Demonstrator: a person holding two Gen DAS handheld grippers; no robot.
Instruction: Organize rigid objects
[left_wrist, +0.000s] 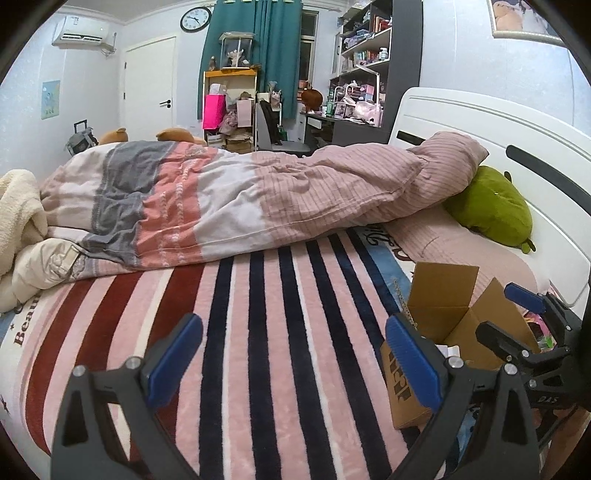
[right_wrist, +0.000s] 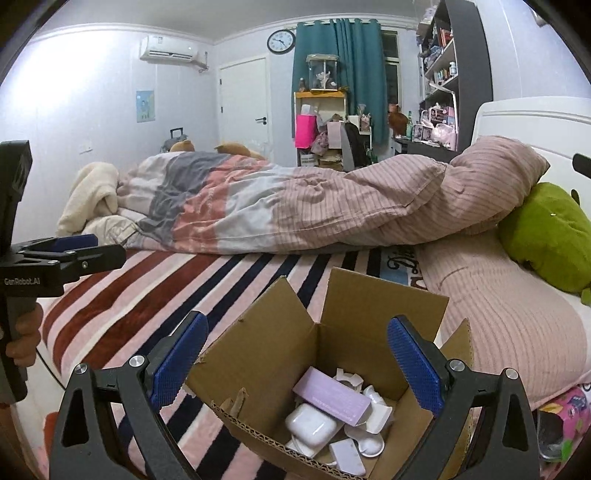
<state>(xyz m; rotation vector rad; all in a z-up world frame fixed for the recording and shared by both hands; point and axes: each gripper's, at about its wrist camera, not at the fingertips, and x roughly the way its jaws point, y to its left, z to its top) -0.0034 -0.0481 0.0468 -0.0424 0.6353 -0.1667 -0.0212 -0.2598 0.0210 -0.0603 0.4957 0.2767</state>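
Observation:
An open cardboard box (right_wrist: 273, 347) stands on the striped bed cover. Inside lie a white earbud case (right_wrist: 312, 428), a lilac box (right_wrist: 332, 397) and several small white pieces (right_wrist: 373, 413). My right gripper (right_wrist: 295, 362) is open and empty, its blue pads either side of the box opening, just above it. My left gripper (left_wrist: 291, 365) is open and empty over the bare striped cover, left of the box (left_wrist: 443, 302). The right gripper also shows in the left wrist view (left_wrist: 517, 317), over the box.
A rumpled duvet (left_wrist: 236, 199) lies across the far half of the bed. A green plush (left_wrist: 491, 206) leans on the white headboard (left_wrist: 480, 125). A pink pillow (right_wrist: 509, 310) lies right of the box. A desk and shelves stand beyond the bed.

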